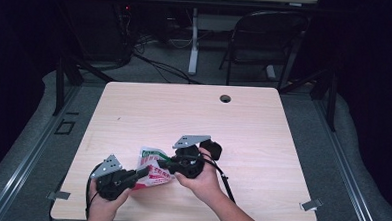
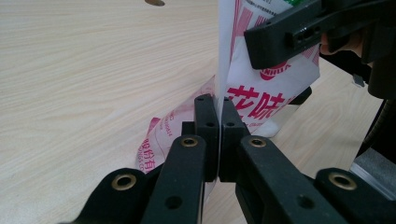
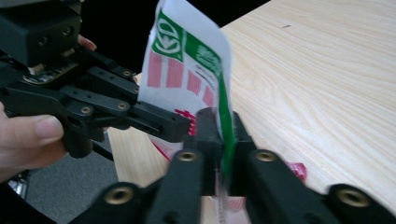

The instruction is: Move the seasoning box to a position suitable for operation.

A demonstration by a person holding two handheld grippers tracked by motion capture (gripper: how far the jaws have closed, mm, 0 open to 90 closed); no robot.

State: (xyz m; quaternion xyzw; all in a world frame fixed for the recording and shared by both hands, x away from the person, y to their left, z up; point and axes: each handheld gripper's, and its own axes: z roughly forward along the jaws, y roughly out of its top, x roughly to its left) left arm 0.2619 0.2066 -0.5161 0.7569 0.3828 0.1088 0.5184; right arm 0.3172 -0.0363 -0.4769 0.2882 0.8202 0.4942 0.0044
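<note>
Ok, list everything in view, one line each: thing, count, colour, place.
Snack packet: one, white with red and green print, near the table's front edge, clamped by both grippers.
Table: one, light wood, centre.
Cable hole: one, dark, near the table's far edge.
Folding chair: one, black, behind the table.
Left gripper: one, black, shut on the packet's edge.
Right gripper: one, black, shut on the packet's green edge.
Hands: two, left, right, at the front edge.

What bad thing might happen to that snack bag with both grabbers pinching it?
1. The left gripper and right gripper each clamp an edge of the thin white, red and green plastic packet; pulling apart too hard might rip it suddenly.
2. Each grip is only on an edge, so the packet might slip free onto the light wooden table.
</note>
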